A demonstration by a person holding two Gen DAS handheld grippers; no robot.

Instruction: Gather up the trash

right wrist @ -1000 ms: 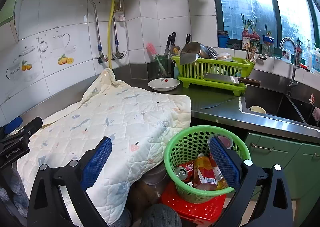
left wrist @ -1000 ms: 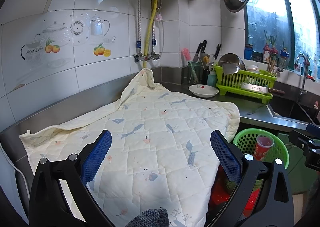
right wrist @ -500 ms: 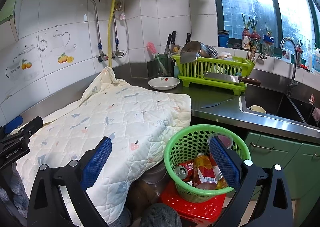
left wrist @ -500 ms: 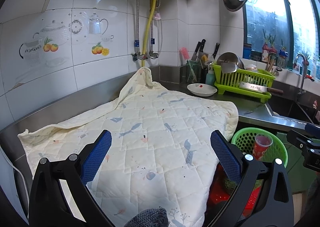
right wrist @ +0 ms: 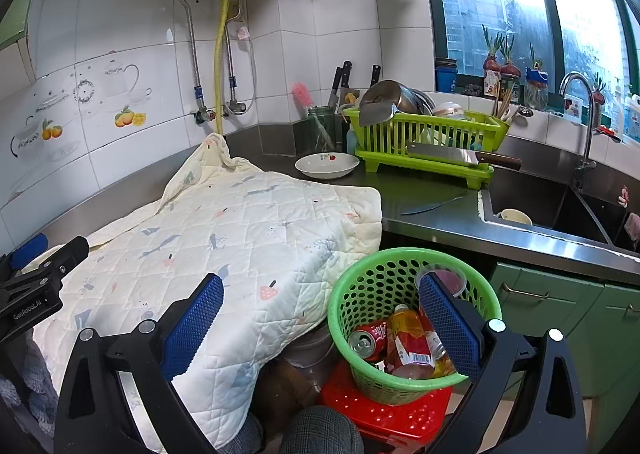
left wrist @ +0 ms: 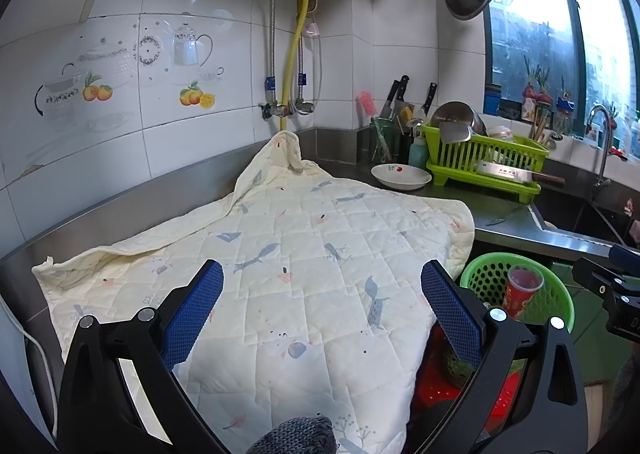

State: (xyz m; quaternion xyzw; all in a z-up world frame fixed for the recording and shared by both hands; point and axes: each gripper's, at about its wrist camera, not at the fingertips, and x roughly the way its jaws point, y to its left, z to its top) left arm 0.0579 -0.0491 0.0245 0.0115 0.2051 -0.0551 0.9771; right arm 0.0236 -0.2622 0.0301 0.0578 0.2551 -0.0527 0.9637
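Both my grippers, left gripper and right gripper, gape wide and empty above the quilt, beside the green basket of trash.

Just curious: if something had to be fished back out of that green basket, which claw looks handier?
Probably the right claw: it hangs open beside the green basket; the left claw faces the quilt.

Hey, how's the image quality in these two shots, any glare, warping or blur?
Left wrist view: the window is blown out, tile lines bow from fisheye, the quilt is sharp. Right wrist view: same bright window, dark corners, the green basket is in focus.
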